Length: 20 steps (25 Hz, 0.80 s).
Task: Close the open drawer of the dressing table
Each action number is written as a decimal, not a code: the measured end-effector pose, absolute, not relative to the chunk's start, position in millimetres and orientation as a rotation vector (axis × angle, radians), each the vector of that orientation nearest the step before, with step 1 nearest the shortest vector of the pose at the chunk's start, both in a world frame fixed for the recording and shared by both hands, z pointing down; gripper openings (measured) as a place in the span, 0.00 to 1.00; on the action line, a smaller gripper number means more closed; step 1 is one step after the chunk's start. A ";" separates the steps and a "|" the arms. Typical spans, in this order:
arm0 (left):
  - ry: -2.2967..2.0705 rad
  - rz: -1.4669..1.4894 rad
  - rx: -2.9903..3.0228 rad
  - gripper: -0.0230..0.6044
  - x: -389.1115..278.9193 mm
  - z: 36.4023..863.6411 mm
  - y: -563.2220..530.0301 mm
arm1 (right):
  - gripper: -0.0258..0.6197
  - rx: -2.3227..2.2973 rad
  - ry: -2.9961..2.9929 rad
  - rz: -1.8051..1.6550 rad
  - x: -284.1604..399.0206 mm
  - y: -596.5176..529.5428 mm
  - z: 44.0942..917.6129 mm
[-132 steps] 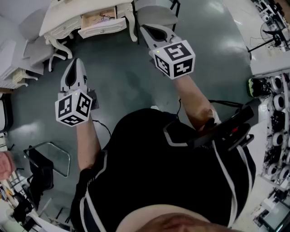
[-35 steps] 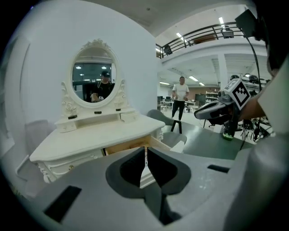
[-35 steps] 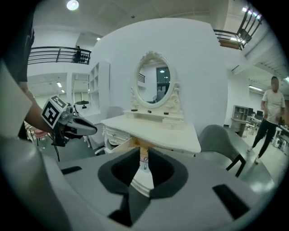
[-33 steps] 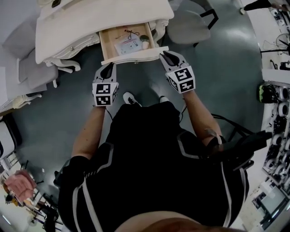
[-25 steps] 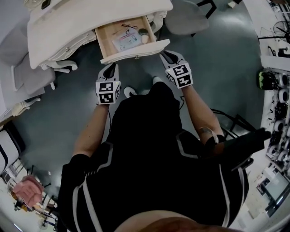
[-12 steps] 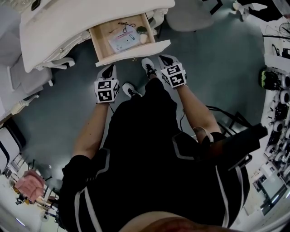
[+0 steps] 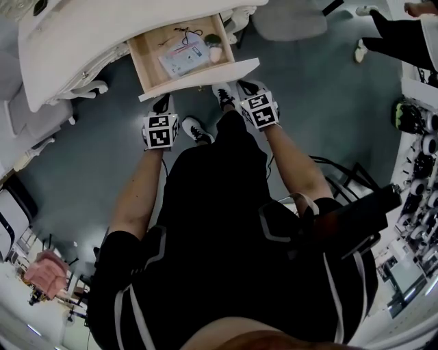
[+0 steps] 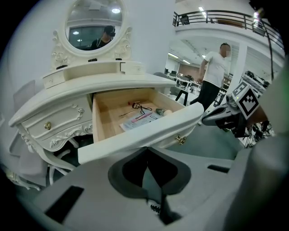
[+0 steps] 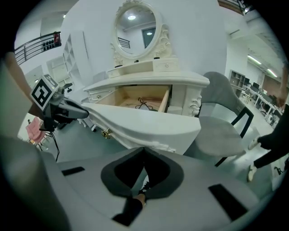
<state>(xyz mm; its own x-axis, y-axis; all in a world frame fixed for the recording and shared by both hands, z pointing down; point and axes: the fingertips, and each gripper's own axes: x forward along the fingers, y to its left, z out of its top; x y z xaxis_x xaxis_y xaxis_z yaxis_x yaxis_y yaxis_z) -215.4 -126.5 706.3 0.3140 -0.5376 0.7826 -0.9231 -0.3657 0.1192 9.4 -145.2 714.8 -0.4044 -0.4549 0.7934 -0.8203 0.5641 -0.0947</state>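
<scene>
The white dressing table [image 7: 89, 41] has its middle drawer [image 7: 152, 60] pulled out, with papers, a black cord and small items on the wooden bottom. The white drawer front [image 7: 198, 74] carries a brass knob [image 8: 180, 139]. My left gripper [image 7: 162, 102] is shut and empty, its tips just below the front's left end. My right gripper [image 7: 241, 83] is also shut and empty, close under the front's right end. I cannot tell whether either one touches the front. In the left gripper view the drawer front [image 8: 140, 133] fills the space right ahead of the jaws. It does the same in the right gripper view [image 9: 144, 124].
A grey chair [image 7: 287, 20] stands right of the table. Another person [image 7: 404, 41] walks at the far right. An oval mirror [image 8: 92, 29] tops the table. My shoes [image 7: 195, 130] are under the drawer's edge. Benches with equipment [image 7: 417, 137] line the right side.
I have stepped up to the table, so the drawer now lies close in front. Both grippers have come up under the drawer front and stay shut.
</scene>
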 end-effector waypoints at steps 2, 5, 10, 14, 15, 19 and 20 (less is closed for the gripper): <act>-1.290 0.886 2.015 0.05 -215.9 706.4 -130.7 | 0.05 1.015 -2.050 0.631 8.0 -147.7 715.0; -1.288 0.886 2.012 0.05 -215.9 706.5 -137.0 | 0.05 1.023 -2.050 0.639 6.8 -153.5 715.3; -1.305 0.878 2.000 0.05 -222.2 706.5 -151.7 | 0.05 1.023 -2.049 0.643 1.6 -167.7 715.7; -1.343 0.875 1.993 0.05 -227.6 703.5 -161.8 | 0.05 1.010 -2.054 0.642 -1.9 -178.2 716.5; -1.360 0.870 1.991 0.05 -228.1 701.6 -164.7 | 0.05 1.009 -2.057 0.645 -1.9 -181.2 716.3; -1.385 0.868 1.964 0.05 -228.7 703.1 -177.2 | 0.05 0.997 -2.070 0.646 -2.5 -195.9 715.6; -1.388 0.874 1.958 0.04 -229.7 704.1 -181.1 | 0.05 0.992 -2.072 0.645 -3.5 -199.5 715.4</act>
<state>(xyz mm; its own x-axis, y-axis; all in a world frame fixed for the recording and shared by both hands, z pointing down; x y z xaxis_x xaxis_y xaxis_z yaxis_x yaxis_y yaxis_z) -229.7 -181.1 704.1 0.2448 -0.5737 0.7817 -0.9528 -0.2914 0.0845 -3.5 -199.5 715.4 -0.4292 -0.4384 0.7896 -0.8091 0.5751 -0.1205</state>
